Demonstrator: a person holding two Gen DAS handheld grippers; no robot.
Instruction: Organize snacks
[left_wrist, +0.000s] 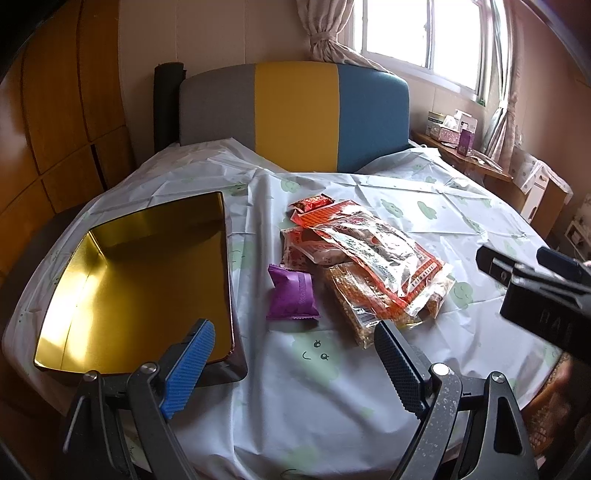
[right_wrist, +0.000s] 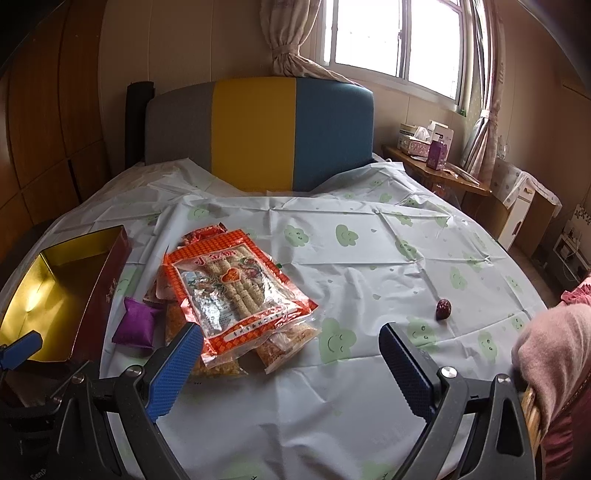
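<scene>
A gold-lined open tin box (left_wrist: 147, 273) with dark red walls lies at the left of the table; it also shows in the right wrist view (right_wrist: 55, 295). A pile of orange snack bags (left_wrist: 369, 254) lies at the middle, with a large clear-windowed bag (right_wrist: 232, 291) on top. A purple packet (left_wrist: 291, 295) lies beside the pile, between it and the box (right_wrist: 135, 325). A small red packet (left_wrist: 312, 203) lies behind the pile. A dark red date (right_wrist: 443, 308) lies alone to the right. My left gripper (left_wrist: 295, 343) is open and empty near the purple packet. My right gripper (right_wrist: 291, 347) is open and empty, its left fingertip by the pile's near edge.
The table wears a white plastic cloth (right_wrist: 369, 258) with green smiley clouds. A grey, yellow and blue chair back (left_wrist: 295, 114) stands behind it. A wooden side shelf (right_wrist: 436, 173) with tissue boxes is at the right. The right gripper's body (left_wrist: 543, 291) reaches in from the right.
</scene>
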